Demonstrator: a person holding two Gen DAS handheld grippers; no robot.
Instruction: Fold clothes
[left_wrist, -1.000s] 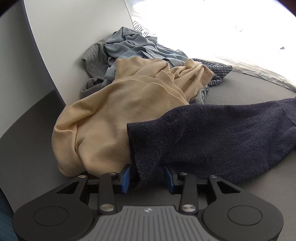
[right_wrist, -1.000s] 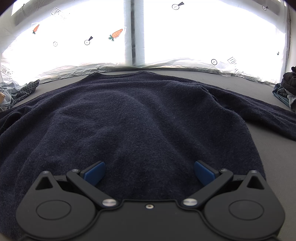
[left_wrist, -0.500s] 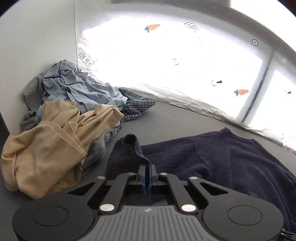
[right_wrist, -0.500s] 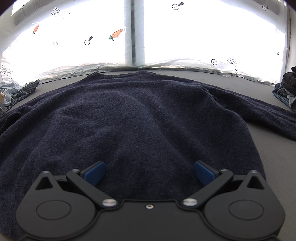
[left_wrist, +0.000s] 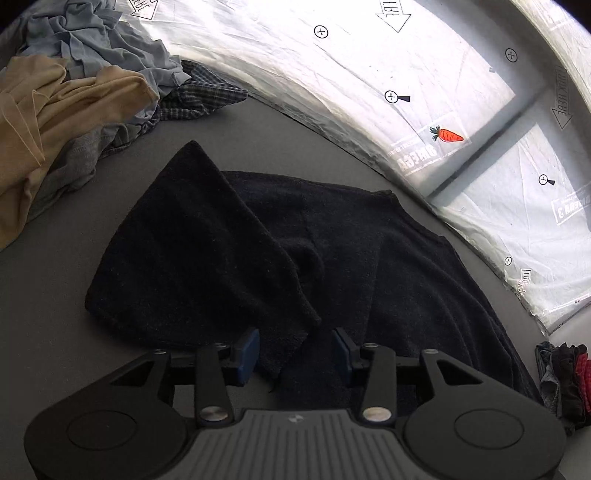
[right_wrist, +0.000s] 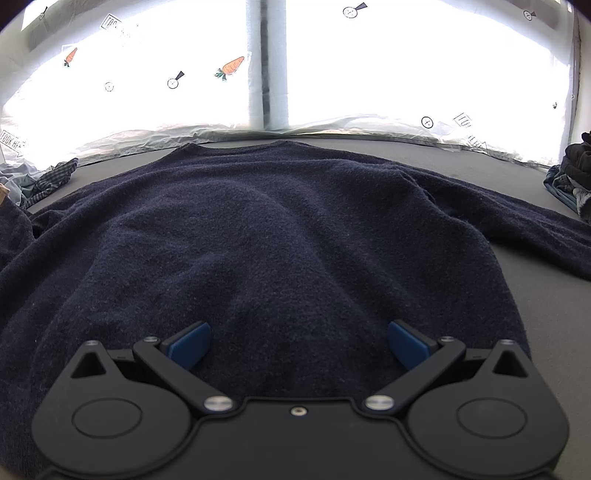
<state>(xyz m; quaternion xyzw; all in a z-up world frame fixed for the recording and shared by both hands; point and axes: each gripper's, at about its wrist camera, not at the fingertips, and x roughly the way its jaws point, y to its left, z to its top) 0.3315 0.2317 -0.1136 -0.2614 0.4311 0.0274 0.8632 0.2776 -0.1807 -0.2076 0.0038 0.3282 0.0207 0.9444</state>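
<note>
Left fingers (left_wrist: 248, 350) opening over folded sweater sleeve (left_wrist: 192, 254), right fingers (right_wrist: 190, 345) wide, empty

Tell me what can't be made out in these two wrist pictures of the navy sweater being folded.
- Navy sweater hem: right wrist view, hidden behind the right tool.
- Its right sleeve end: cut off by that view's right edge.
- Cuff of the folded-in sleeve: left wrist view, partly behind the opening left tool.
- Dark clothes: too dark and bunched to identify.
</note>
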